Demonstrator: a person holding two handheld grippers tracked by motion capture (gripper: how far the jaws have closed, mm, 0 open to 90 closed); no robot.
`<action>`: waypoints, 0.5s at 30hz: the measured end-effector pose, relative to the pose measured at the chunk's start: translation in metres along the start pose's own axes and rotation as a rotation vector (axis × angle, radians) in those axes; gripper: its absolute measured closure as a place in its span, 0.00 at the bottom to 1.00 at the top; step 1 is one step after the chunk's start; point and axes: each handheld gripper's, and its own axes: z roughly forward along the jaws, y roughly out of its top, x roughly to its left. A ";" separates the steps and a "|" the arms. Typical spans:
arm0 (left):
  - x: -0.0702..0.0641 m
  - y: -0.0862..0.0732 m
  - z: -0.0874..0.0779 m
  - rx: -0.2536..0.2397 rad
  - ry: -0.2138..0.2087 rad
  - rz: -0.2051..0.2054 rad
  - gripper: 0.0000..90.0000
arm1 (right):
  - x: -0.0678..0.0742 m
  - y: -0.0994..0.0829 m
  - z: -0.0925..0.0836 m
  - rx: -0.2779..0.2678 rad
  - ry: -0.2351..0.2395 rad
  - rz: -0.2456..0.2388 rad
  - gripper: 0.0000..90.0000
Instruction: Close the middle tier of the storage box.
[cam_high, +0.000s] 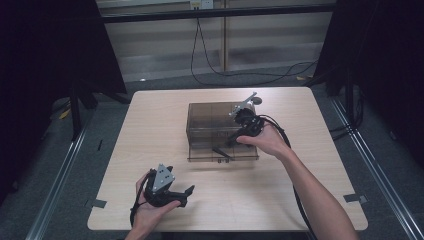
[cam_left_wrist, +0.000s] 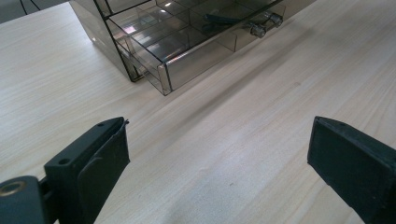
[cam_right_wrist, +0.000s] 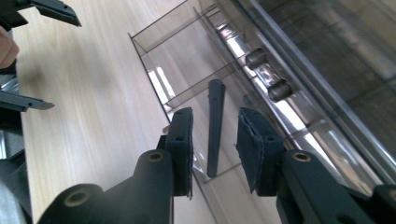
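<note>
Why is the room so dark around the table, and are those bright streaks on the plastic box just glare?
High view: light falls on the table while the surroundings stay near black. Right gripper view: white streaks of glare run along the smoky clear drawer box, and the near jaws look soft. Left gripper view: a small glare patch sits on the box; a soft shadow lies beside it.

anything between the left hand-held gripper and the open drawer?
No. In the left gripper view, bare wooden table runs from the left hand-held gripper to the open drawer; the high view shows the same.
</note>
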 end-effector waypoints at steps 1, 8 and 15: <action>0.000 0.000 0.000 -0.005 -0.002 0.004 0.06 | 0.000 -0.001 -0.001 -0.006 -0.005 0.008 0.73; 0.000 0.000 -0.003 -0.004 0.001 0.010 0.06 | 0.002 -0.010 -0.009 -0.065 -0.012 0.003 0.68; -0.002 0.001 -0.003 -0.002 0.006 0.013 0.06 | 0.006 -0.020 -0.017 -0.108 -0.028 0.008 0.66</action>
